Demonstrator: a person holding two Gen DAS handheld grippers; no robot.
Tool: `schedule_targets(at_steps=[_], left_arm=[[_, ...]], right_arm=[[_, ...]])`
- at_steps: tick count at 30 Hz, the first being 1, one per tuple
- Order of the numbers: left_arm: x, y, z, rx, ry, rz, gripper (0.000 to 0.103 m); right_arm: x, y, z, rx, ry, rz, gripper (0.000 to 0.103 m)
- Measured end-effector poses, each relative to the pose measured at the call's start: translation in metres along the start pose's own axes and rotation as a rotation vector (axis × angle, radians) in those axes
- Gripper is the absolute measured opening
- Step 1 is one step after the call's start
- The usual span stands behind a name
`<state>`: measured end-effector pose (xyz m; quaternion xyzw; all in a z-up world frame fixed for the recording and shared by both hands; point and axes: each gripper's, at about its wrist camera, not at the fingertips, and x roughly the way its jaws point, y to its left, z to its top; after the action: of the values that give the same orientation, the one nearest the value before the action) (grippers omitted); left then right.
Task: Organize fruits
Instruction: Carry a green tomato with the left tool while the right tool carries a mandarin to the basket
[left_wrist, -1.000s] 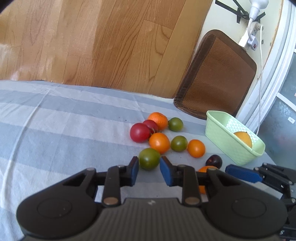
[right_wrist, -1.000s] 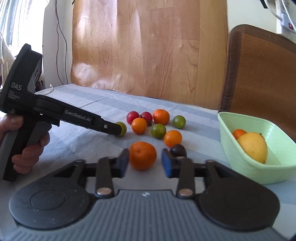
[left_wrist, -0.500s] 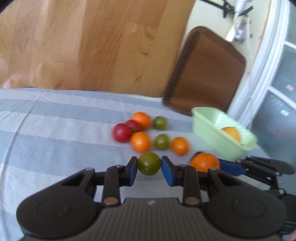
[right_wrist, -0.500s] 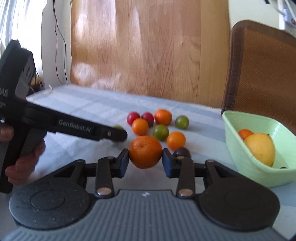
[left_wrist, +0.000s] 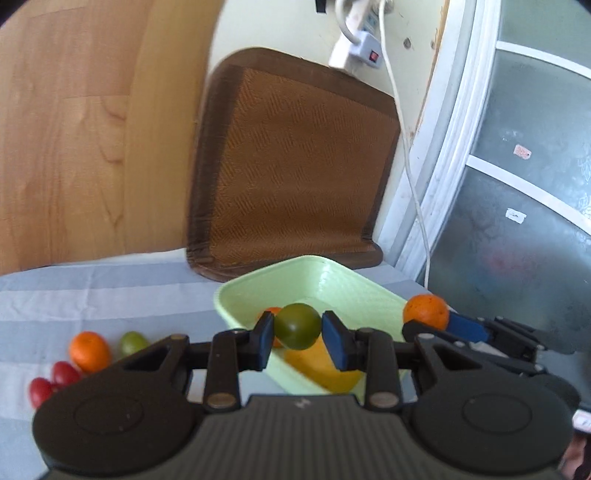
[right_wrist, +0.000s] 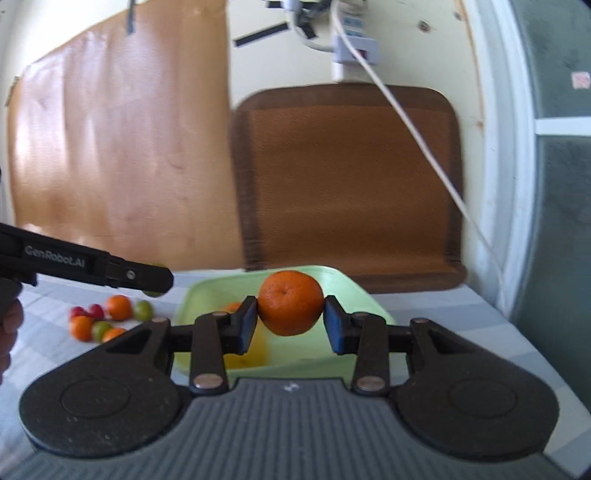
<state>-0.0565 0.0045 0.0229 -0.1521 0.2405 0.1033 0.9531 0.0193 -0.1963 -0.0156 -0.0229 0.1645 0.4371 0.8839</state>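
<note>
Gripping green fruit (left_wrist: 297, 326), orange (right_wrist: 290, 302), both tools clamped.

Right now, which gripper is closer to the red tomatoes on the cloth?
Left. The left gripper hangs nearer the red tomatoes; the right gripper is on the basket's far side.

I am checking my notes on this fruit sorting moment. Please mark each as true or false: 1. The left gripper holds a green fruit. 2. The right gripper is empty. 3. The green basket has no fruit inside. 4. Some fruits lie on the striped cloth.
1. True: the left gripper is shut on the round dark green fruit.
2. False: the right gripper is shut on the round orange mandarin.
3. False: the pale green plastic basket holds a large yellow fruit and a small orange one.
4. True: small red, orange and green fruits lie on the grey striped cloth.
</note>
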Motion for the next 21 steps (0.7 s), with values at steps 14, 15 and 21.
schedule_targets(at_steps=[14,15,21], left_arm=[[0.07,-0.057,0.007,0.089,0.067,0.056,0.029],[0.071,-0.059,0.006,0.098,0.068,0.068,0.03],[0.068,-0.061,0.002,0.133,0.073,0.122,0.03]], right_arm=[[0.016,-0.009,-0.009,-0.003,0.011,-0.031,0.043],[0.016,-0.009,-0.009,-0.004,0.014,-0.031,0.043],[0.013,-0.011,-0.009,0.012,-0.003,-0.035,0.044]])
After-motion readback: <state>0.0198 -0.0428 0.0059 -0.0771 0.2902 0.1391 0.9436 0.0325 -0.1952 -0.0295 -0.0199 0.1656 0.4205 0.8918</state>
